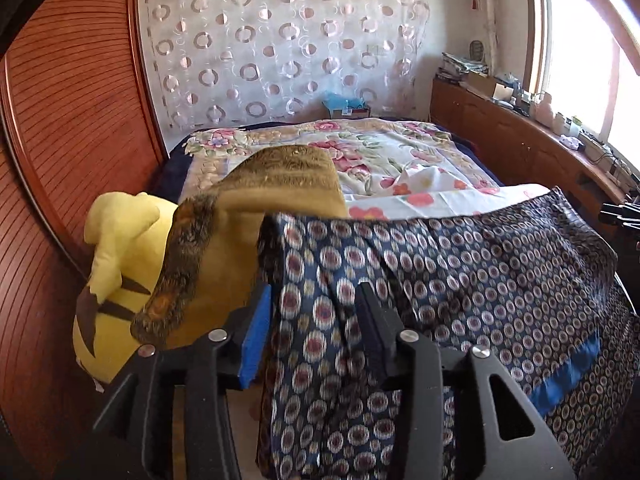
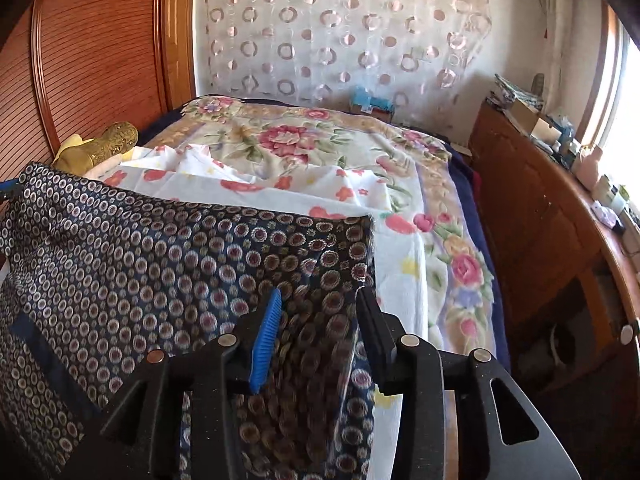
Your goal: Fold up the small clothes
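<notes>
Navy patterned garment (image 1: 460, 272), printed with small circle medallions and carrying a plain blue band at lower right of the left wrist view, is stretched between both tools above the near end of the bed (image 1: 400, 160). In the left wrist view its bunched left edge hangs down through centre frame, pinched by the left hand-held gripper (image 1: 310, 320), whose blue pad (image 1: 256, 336) and black finger press the cloth from either side. In the right wrist view the same garment (image 2: 140, 264) fills the lower left of the frame, its right corner gathered into folds and clamped by the right hand-held gripper (image 2: 320, 324) (cloth fills the narrow gap between the fingers). The top hem runs roughly level across both views, the fabric hanging below it. Beyond it, mid frame, lies a white sheet (image 2: 280, 192) with red flowers, rumpled, on top of a larger floral bedspread (image 2: 304, 136). Left of the garment in the left wrist view: an olive-gold cloth (image 1: 280, 184) with a dark patterned border, draped over a yellow plush toy (image 1: 116, 264). Reddish slatted wood panel (image 1: 72, 120) at frame left; sheer curtain (image 1: 280, 48) with ring pattern across the top centre; wooden bench (image 2: 532, 208) with clutter under a bright window at right.
</notes>
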Action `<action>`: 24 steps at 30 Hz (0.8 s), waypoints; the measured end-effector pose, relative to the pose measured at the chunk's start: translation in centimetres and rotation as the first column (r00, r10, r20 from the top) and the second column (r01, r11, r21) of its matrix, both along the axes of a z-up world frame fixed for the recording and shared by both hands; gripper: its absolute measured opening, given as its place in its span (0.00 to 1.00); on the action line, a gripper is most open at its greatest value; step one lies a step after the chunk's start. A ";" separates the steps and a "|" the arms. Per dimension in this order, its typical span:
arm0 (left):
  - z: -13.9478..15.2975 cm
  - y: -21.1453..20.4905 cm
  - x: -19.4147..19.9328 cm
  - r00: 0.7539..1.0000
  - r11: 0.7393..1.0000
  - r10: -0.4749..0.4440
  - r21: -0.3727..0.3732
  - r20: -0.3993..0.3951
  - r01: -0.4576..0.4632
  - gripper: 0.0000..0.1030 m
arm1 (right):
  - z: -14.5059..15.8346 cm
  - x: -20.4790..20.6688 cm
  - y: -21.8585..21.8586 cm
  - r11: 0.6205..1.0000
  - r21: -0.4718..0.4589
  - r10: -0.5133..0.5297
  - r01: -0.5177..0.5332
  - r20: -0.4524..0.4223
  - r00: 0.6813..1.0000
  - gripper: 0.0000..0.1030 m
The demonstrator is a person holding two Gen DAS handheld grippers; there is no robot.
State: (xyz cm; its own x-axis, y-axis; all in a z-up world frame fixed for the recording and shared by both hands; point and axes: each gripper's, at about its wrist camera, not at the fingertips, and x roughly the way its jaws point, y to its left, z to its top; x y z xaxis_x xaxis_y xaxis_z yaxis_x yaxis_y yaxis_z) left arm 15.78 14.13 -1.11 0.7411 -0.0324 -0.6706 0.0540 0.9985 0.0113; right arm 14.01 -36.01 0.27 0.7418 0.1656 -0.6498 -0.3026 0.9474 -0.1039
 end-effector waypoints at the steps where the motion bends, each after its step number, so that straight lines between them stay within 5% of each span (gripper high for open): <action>1: -0.2 0.1 -0.8 1.000 1.000 -0.001 -0.002 0.002 0.001 0.48 | 0.4 -0.2 -0.1 1.000 0.007 -0.007 0.007 0.000 1.000 0.41; 5: -1.0 0.1 -4.1 1.000 0.999 -0.011 -0.032 0.004 0.012 0.65 | -0.6 -1.8 -2.5 0.997 0.075 -0.025 0.028 -0.041 0.999 0.41; 8: -2.0 0.2 -5.6 1.000 0.999 -0.005 -0.037 -0.005 0.004 0.69 | -2.3 -2.7 -3.4 0.995 0.089 -0.030 0.037 -0.076 0.997 0.41; 22: -4.5 2.1 -6.9 0.998 0.996 0.068 -0.054 -0.012 -0.068 0.68 | -6.6 -2.1 -3.3 0.995 0.088 -0.035 0.044 -0.101 0.994 0.38; 24: -4.6 2.3 -6.6 0.998 0.995 0.068 -0.066 -0.020 -0.069 0.56 | -6.8 -2.1 -3.6 0.994 0.097 -0.041 0.050 -0.099 0.994 0.38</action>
State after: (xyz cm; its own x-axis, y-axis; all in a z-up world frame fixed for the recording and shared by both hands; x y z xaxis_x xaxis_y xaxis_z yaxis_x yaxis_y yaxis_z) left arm 9.22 16.39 -5.73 0.7308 -0.0275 -0.6820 -0.0147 0.9983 -0.0560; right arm 11.88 -39.56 -6.55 0.6842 0.2002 -0.7013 -0.2629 0.9646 0.0189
